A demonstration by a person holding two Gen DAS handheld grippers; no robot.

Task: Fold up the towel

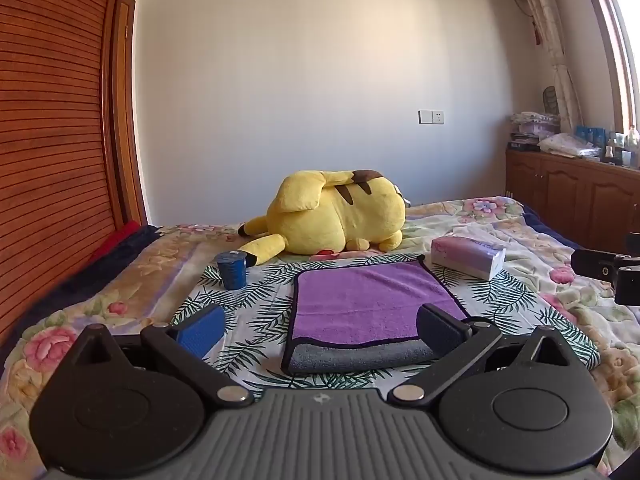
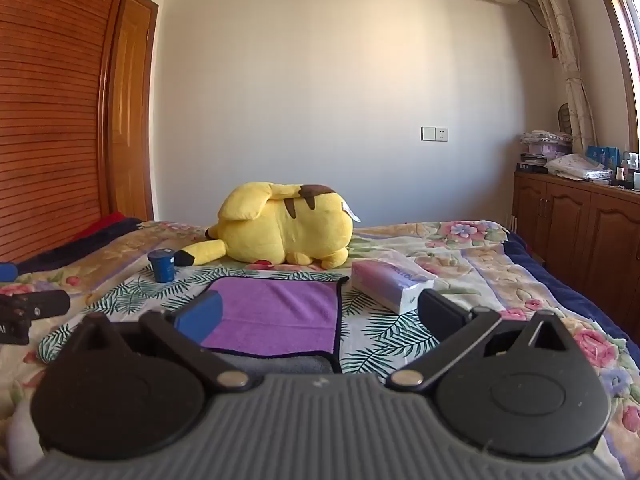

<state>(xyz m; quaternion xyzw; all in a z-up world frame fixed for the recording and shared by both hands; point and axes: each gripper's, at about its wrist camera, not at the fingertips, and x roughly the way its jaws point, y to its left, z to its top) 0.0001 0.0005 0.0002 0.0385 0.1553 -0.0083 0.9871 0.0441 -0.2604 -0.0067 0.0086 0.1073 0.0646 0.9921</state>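
Two grippers are hovering over the bed, each with its jaws spread wide and nothing held between them. The left gripper is pointing at the towel, a purple cloth with a dark edge and a grey underside, which is lying flat on a leaf-print sheet. The towel's near edge is showing the grey layer beneath the purple one. The blue-padded left finger of this gripper is sitting clear of the towel to its left, while the dark right finger is overlapping the towel's near right corner in the view; whether it is touching the cloth cannot be told.

The right gripper is facing the towel from further right. Its blue left finger is overlapping the towel's near left part, and its dark right finger is standing well to the right of the cloth, just in front of a tissue pack.

Beyond the fingers of the left gripper, a blue cup is standing upright off the towel's far left corner, and a yellow plush toy is lying behind the towel on a floral blanket.
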